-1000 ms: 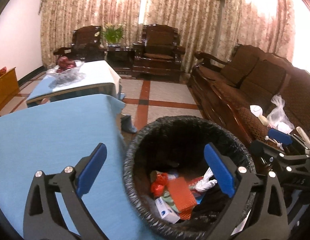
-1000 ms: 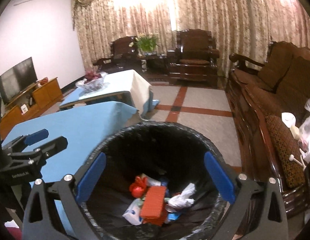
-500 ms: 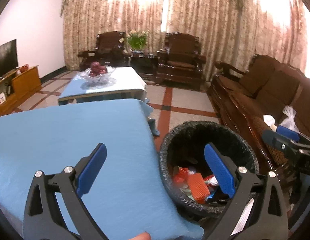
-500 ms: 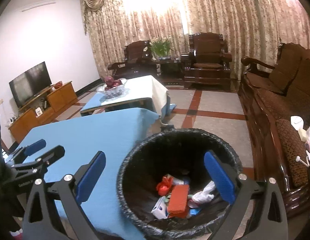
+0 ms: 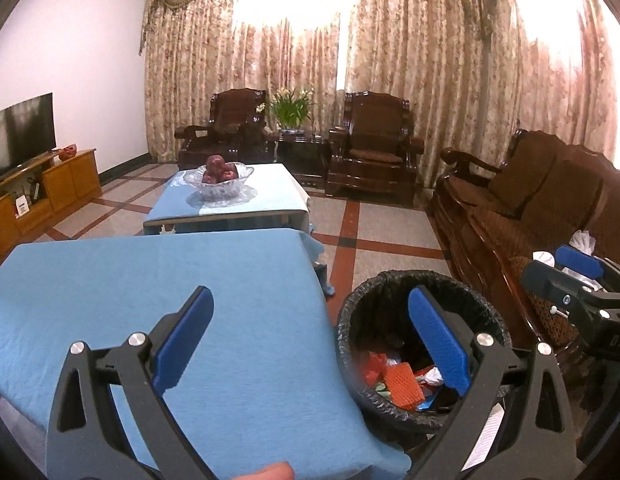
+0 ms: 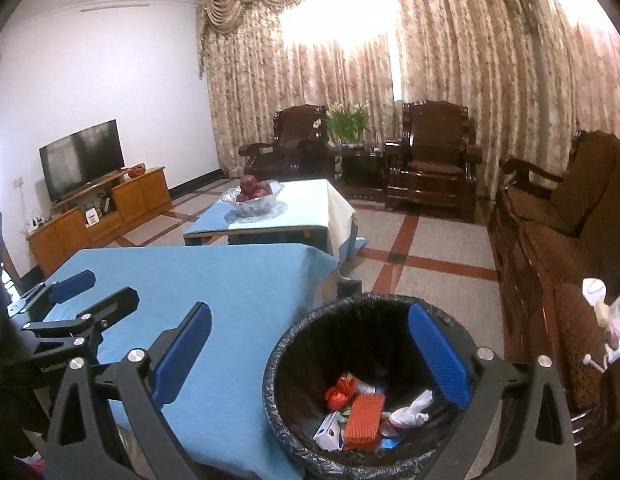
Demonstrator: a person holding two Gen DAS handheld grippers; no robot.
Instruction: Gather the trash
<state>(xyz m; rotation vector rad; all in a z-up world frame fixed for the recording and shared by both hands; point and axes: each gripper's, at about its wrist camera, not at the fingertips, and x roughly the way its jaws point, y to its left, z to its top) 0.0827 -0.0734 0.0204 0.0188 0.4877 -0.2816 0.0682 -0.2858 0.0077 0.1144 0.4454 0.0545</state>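
A bin with a black liner (image 5: 350,320) (image 6: 277,360) stands on the floor by the corner of the blue-clothed table (image 5: 149,288) (image 6: 237,280). Inside lie an orange ridged piece (image 6: 364,416), a red wrapper (image 6: 340,392), a white-blue box (image 6: 330,436) and crumpled white paper (image 6: 412,406). My left gripper (image 5: 310,340) is open and empty, held above the table's right edge. My right gripper (image 6: 310,356) is open and empty, above the bin's left rim. Each gripper shows in the other's view: the right (image 5: 566,280), the left (image 6: 73,300).
A second table (image 5: 269,196) carries a glass bowl of red fruit (image 5: 217,176). A dark wooden sofa (image 5: 550,208) runs along the right, with white plastic bags (image 6: 614,308) on its seat. Two armchairs (image 5: 374,144) and a plant stand at the back; a TV cabinet (image 6: 109,208) stands left.
Both grippers have risen and pulled back from over the bin. The bin now sits lower and smaller in both views, and more of the table and room shows.
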